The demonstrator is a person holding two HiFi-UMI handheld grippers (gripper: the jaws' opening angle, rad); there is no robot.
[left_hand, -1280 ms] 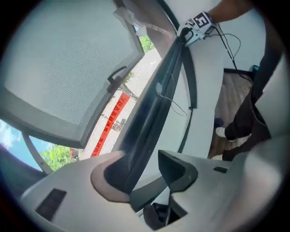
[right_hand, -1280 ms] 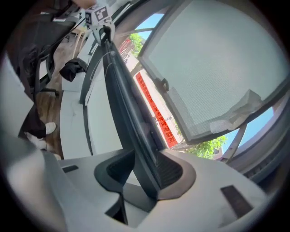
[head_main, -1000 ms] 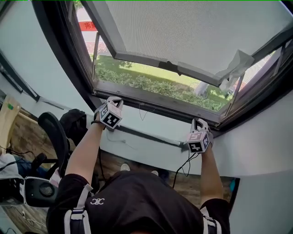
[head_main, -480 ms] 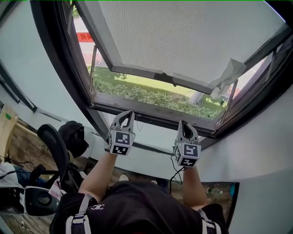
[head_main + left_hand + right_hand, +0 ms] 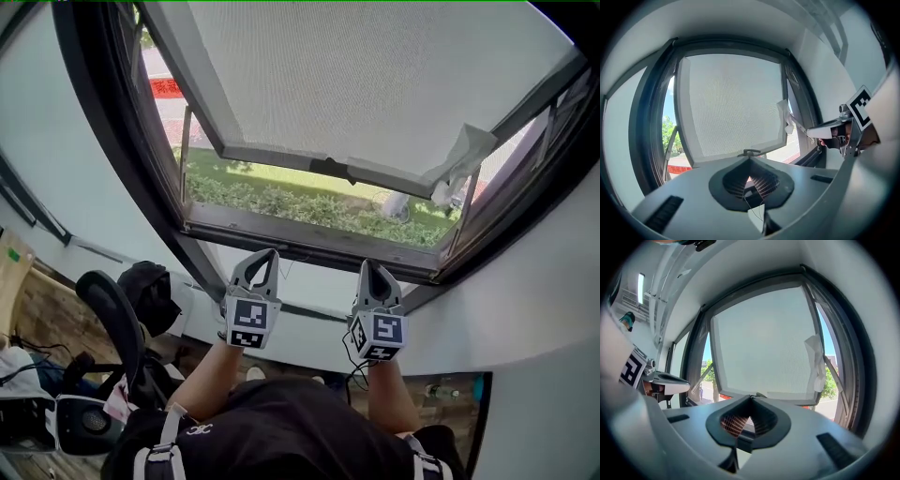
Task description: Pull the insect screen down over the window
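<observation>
The insect screen is a pale mesh that covers the upper part of the open window. Its grey bottom bar carries a small dark handle at mid-width, with hedge and lawn showing below. My left gripper and right gripper are side by side just under the dark sill. Both point at the window, shut and holding nothing. In the left gripper view the shut tips line up below the handle. The right gripper view shows the same, with the screen ahead.
A crumpled white sheet hangs at the screen's lower right corner beside a window stay. A black office chair and a dark bag stand at the lower left by the wall. A cable dangles under the sill.
Both grippers have come in towards each other from wide apart. They rolled upright and now point at the window opening. The screen's bar has not moved.
</observation>
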